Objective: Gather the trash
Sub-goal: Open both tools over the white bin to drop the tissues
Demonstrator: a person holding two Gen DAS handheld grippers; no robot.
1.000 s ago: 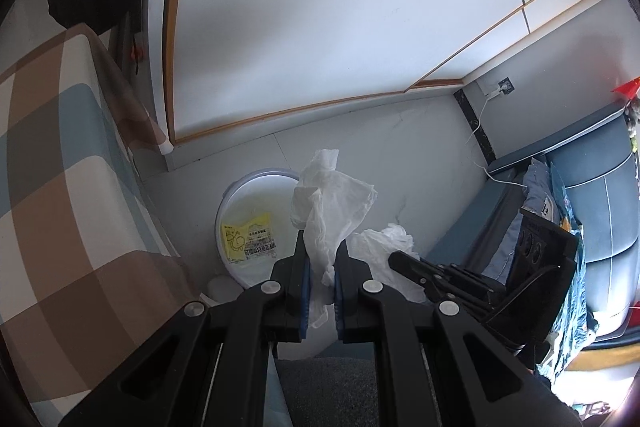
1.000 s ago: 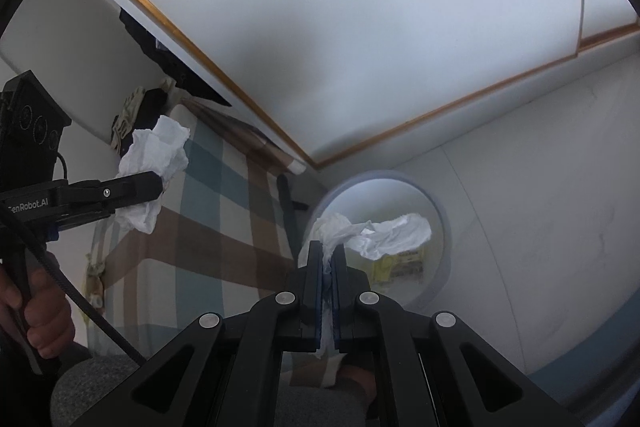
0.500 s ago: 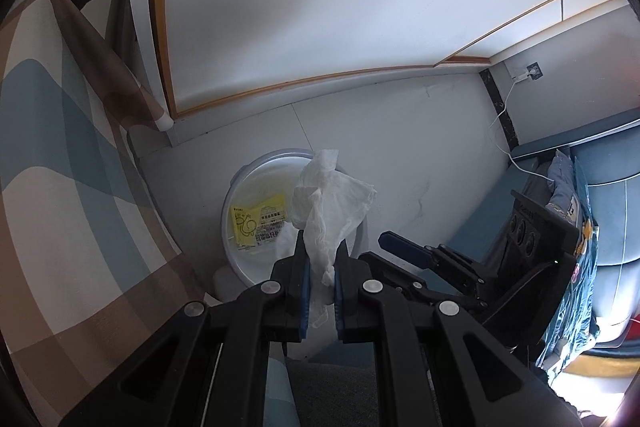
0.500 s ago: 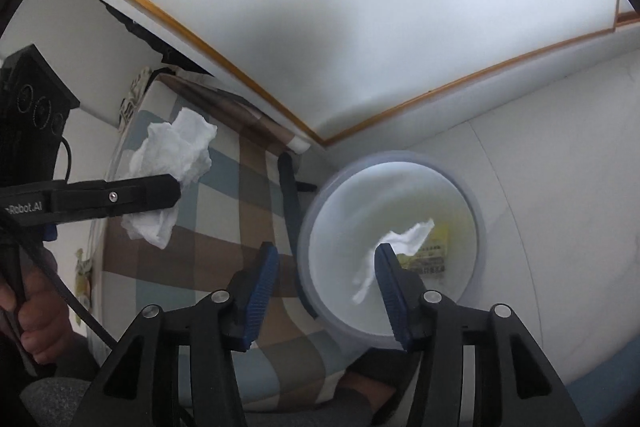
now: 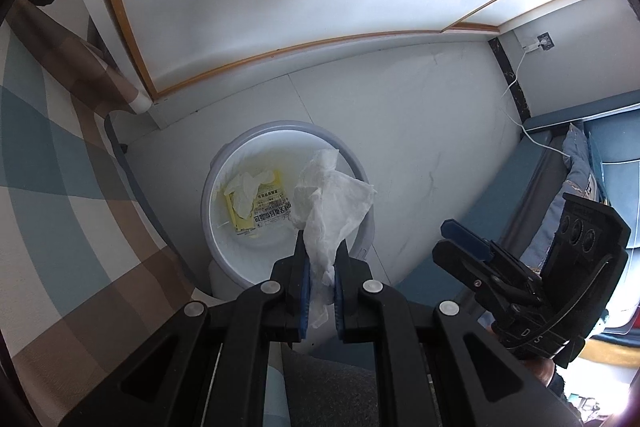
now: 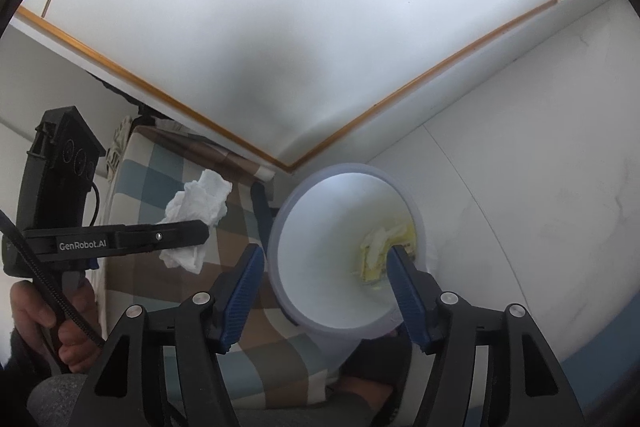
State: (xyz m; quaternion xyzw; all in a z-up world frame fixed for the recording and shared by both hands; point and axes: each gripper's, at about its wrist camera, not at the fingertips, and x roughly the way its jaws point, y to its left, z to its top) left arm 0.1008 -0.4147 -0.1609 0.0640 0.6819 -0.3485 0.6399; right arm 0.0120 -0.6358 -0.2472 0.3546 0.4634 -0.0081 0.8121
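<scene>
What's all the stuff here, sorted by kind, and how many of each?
Crumpled tissues: 2, one pinched in the left gripper, one lying in the bin
Yellow printed packets: 1, in the bin
Bins: 1
Hand-held grippers: 2, the right gripper opening, nothing between its fingers
Total: 6

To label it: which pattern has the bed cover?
Brown, blue and white checks on the bed cover, clearest in left wrist view.

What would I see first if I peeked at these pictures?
First the crumpled white tissue pinched in the left gripper, just above the round white trash bin on the floor. Then the right gripper, its jaws opening with nothing between them, over that bin, where another tissue lies on a yellow packet.
</scene>
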